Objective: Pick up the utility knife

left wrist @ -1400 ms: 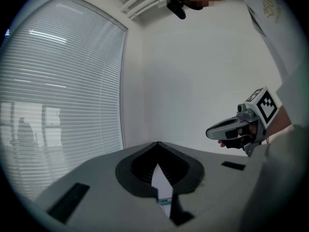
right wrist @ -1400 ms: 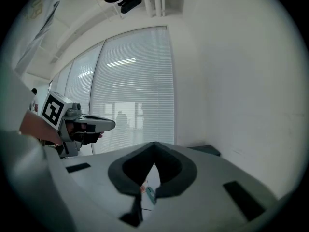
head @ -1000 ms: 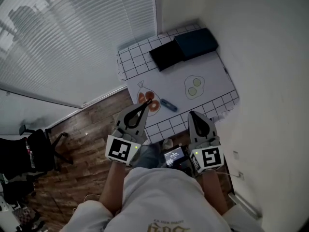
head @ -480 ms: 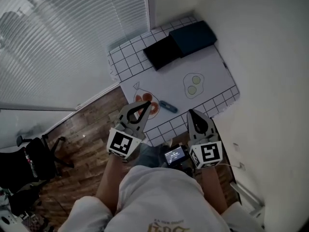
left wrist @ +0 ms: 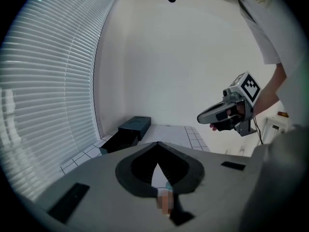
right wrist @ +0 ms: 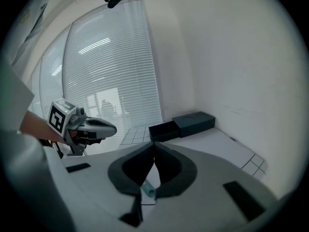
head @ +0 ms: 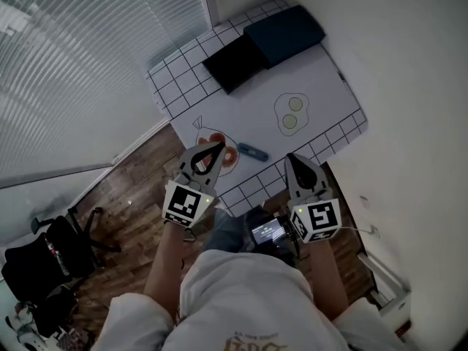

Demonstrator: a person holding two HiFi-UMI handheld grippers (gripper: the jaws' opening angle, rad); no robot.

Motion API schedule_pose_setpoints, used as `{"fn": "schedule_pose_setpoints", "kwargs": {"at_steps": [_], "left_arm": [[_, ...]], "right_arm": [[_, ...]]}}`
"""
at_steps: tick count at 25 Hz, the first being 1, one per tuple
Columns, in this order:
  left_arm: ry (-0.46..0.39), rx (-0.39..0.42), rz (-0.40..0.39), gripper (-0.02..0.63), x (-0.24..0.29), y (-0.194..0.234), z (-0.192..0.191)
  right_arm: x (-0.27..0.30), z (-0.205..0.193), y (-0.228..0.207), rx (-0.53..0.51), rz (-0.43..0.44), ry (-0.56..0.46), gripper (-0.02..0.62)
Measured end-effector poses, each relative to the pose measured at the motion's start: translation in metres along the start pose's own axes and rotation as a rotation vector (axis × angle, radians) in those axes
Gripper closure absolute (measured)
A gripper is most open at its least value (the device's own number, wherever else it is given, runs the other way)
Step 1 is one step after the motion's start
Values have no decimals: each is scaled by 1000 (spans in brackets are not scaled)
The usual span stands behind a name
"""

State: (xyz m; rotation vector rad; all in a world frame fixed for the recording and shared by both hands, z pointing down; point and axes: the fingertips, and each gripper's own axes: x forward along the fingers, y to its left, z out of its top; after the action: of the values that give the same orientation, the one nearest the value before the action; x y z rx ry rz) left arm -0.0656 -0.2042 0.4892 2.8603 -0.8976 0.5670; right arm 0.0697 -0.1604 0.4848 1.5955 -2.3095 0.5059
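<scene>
Left gripper [head: 220, 147]: jaws closed tip to tip, holding nothing; seen over the near edge of the table, left of the knife.
Right gripper [head: 291, 158]: jaws closed together, empty; seen over the near edge, right of the knife.
Utility knife [head: 253, 152]: blue, lying flat near the table's near edge, between the two grippers, touched by neither.
Table [head: 329, 93]: white cover with a grid-patterned border.
Far end: black box [head: 234, 61] and dark blue box [head: 285, 31], side by side.

I hold my left tool [head: 219, 147] and right tool [head: 290, 158] out ahead, side by side and apart, both angled slightly downward, each with its jaws pressed together on nothing.
</scene>
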Motion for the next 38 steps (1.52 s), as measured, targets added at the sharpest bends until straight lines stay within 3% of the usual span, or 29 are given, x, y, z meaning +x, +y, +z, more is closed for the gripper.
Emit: {"fn": "schedule_pose_setpoints", "kwargs": {"at_steps": [17, 30, 35, 38], "left_arm": [[129, -15, -125, 598, 44, -21, -73], [151, -31, -282, 598, 66, -33, -102], [182, 10, -358, 597, 72, -40, -111], [203, 42, -412, 538, 77, -46, -117]], "right_arm": [[34, -73, 1, -6, 50, 128, 589], [44, -103, 7, 57, 67, 166, 589], [46, -111, 11, 65, 73, 177, 589], [45, -121, 11, 55, 79, 186, 589]]}}
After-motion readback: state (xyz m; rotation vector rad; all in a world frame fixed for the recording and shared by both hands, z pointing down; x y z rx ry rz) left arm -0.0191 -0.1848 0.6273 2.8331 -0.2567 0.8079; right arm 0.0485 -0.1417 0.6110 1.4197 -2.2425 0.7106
